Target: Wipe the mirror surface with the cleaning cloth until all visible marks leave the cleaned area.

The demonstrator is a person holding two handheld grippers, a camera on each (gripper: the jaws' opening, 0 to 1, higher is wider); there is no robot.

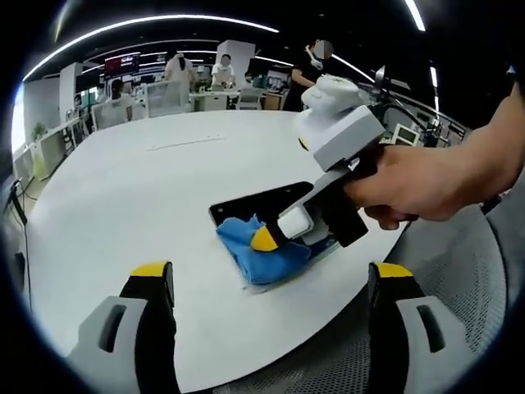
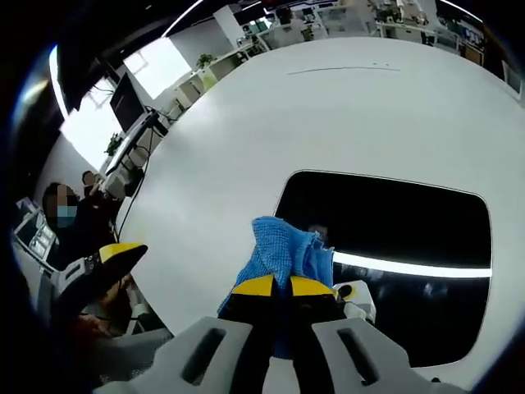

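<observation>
- The right gripper (image 2: 282, 286) has its 2 yellow-tipped jaws pinched tight on the crumpled blue cleaning cloth (image 2: 283, 250), and that grip is what lets the cloth be pushed across the glass without slipping free.
- The cloth sits at the near left edge of the dark rectangular mirror (image 2: 410, 246), which lies flat on the round white table (image 2: 246, 123); from the left gripper view the bunched cloth (image 1: 262, 254) overhangs the near end of the mirror (image 1: 262, 201) onto the table.
- A person's hand (image 1: 410, 185) wraps the right gripper's handle and angles it downward, so the jaws press the cloth onto the surface rather than hover above it.
- The left gripper (image 1: 271, 279) hangs back over the table's near edge, jaws spread wide and empty, well apart from the mirror; my read is it is held out of the wiping path.
- The glass reflects a bright ceiling light strip; marks are too faint to tell.
- Most of the mirror lies beyond the cloth, so I judge the wiping has plenty left.
</observation>
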